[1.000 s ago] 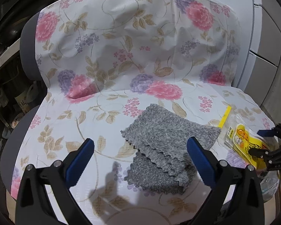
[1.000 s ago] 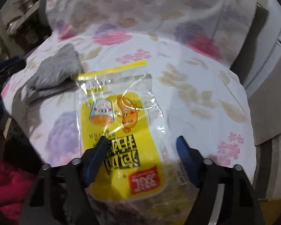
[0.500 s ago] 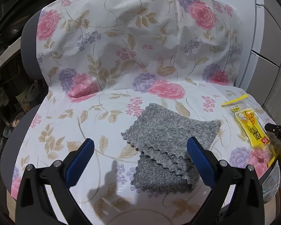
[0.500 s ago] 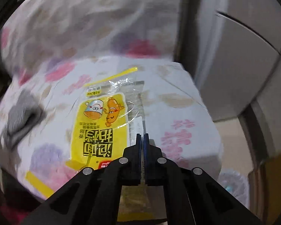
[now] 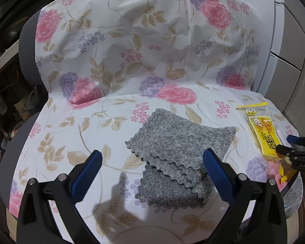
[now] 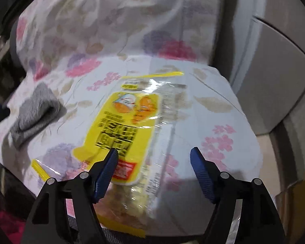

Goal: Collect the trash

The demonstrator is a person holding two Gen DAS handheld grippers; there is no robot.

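Reopened since clamping shut, right tool (image 6: 154,160) jaws opening over yellow wrapper (image 6: 124,122)

Left claw (image 5: 152,162) with blue pads spread wide above a folded grey cloth (image 5: 179,154), floral cover (image 5: 132,40) draped over a chair, yellow snack wrapper (image 5: 263,134) at the seat's right edge, right claw (image 5: 284,144) opening at the wrapper's near end

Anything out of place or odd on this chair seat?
The empty yellow snack wrapper lies crumpled at the seat's front edge, partly overhanging it, between the opening right gripper jaws. The grey cloth is folded unevenly.
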